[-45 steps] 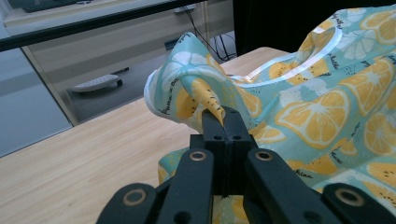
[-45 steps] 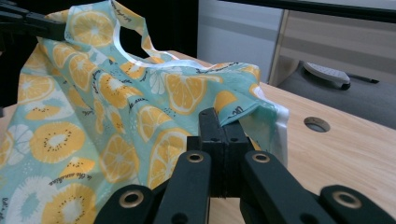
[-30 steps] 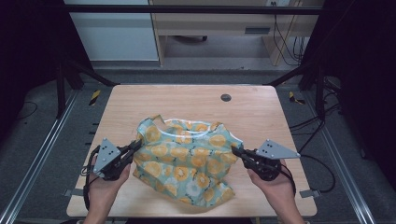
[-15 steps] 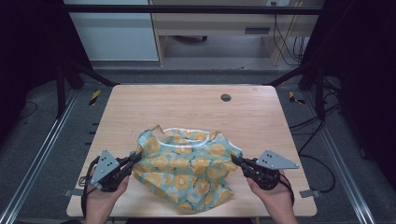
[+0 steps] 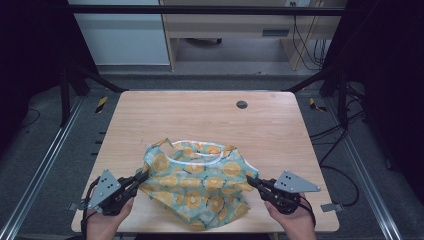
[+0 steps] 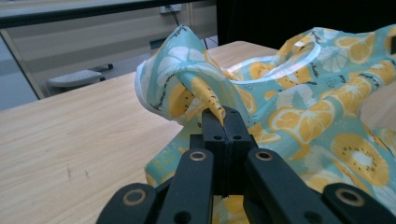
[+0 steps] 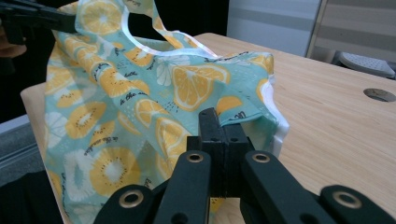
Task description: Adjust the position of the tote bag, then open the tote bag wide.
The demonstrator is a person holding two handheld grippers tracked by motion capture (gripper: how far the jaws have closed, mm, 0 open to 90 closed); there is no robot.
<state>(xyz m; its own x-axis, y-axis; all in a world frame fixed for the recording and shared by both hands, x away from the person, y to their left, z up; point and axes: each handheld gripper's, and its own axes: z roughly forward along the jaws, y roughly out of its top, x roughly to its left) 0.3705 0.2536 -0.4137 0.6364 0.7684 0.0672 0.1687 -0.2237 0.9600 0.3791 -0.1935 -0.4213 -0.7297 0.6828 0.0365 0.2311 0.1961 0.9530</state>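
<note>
Teal citrus-print garment (image 5: 200, 182) near table's (image 5: 200, 112) front edge, left claw (image 5: 141, 176) and right claw (image 5: 251, 181) pinching its sides

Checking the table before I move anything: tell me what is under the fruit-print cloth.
The fruit-print cloth lies on the wooden table; bare tabletop surrounds it. Anything beneath its bunched middle is covered and cannot be seen.

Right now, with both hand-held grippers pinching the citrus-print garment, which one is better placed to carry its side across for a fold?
Left, narrowly. The left hand-held gripper is shut on a raised, free sleeve corner of the garment. The right hand-held gripper is shut on a low edge by bunched fabric.
</note>
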